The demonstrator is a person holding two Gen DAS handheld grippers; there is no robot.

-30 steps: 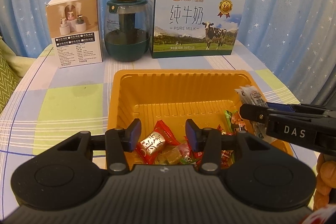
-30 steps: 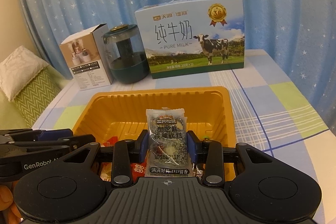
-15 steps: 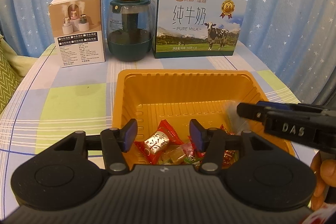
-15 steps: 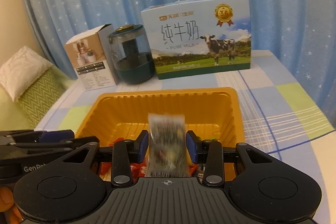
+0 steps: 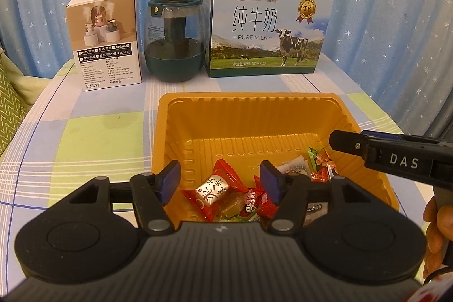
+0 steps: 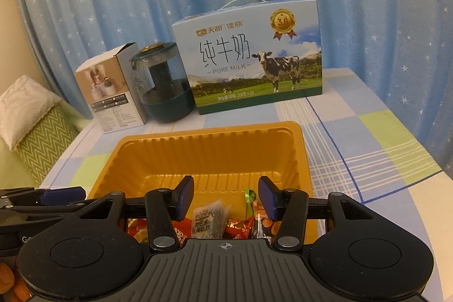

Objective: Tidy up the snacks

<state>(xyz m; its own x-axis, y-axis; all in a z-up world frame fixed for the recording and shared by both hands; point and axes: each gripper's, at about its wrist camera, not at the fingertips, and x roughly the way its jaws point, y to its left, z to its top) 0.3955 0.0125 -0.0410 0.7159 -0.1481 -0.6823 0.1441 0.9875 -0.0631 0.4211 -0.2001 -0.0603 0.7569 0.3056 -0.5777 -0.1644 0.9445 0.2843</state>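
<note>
An orange plastic tray (image 5: 246,101) sits on the checked tablecloth with several wrapped snacks piled at its near end. Among them is a red candy with a silver label (image 5: 212,187). My left gripper (image 5: 219,179) hovers over the tray's near left part, its jaws opening with nothing gripped. My right gripper (image 6: 226,194) is above the tray (image 6: 209,132), jaws opening too. The grey snack packet (image 6: 208,220) lies loose in the tray beneath them. From the left wrist view, the right gripper (image 5: 339,142) reaches in from the right.
Behind the tray stand a white product box (image 5: 106,38), a dark green glass jar (image 5: 174,38) and a blue milk carton (image 5: 266,24). A starred blue curtain hangs behind. A green zigzag cushion (image 6: 42,140) lies left of the table. A person's fingers (image 5: 437,220) hold the right gripper.
The right gripper's jaws have spread and released the grey packet, which dropped into the tray. The left gripper's jaws have also widened. Neither hand shifted.
</note>
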